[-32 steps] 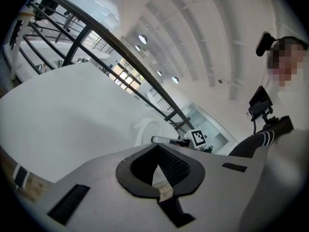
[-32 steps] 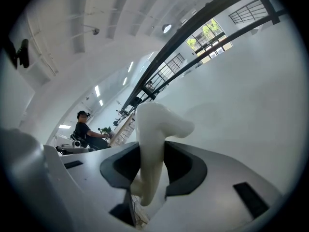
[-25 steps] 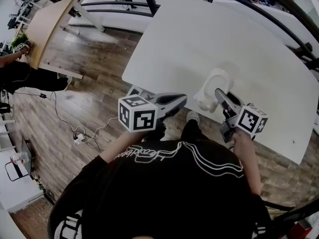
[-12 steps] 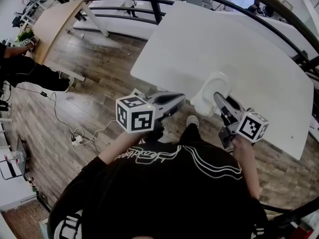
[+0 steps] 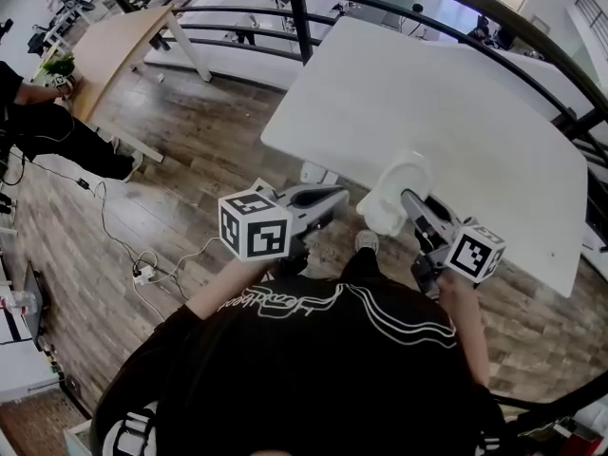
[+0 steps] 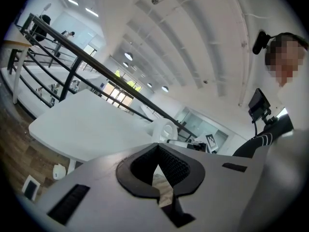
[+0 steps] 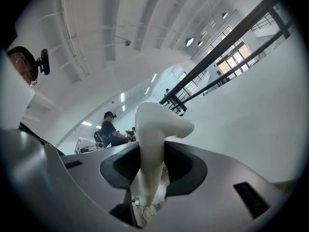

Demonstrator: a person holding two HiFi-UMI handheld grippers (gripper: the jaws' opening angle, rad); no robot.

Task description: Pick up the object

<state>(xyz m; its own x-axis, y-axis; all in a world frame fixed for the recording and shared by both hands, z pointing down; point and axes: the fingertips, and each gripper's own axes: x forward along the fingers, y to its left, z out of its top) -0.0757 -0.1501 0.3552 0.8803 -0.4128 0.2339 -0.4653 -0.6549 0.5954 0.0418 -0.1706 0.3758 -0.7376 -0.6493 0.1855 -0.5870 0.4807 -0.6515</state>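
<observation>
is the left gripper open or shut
Shut: the left gripper has its pads meeting at the tips, with nothing between them.

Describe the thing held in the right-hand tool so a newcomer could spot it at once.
Start at the big white table; at its near edge is the right gripper. Clamped between its fingers is a glossy white object with a rounded, ring-like top, the only thing held.

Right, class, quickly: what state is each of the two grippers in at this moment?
Left gripper: closed, nothing between its jaws.
Right gripper: closed on the white object, holding it.
</observation>
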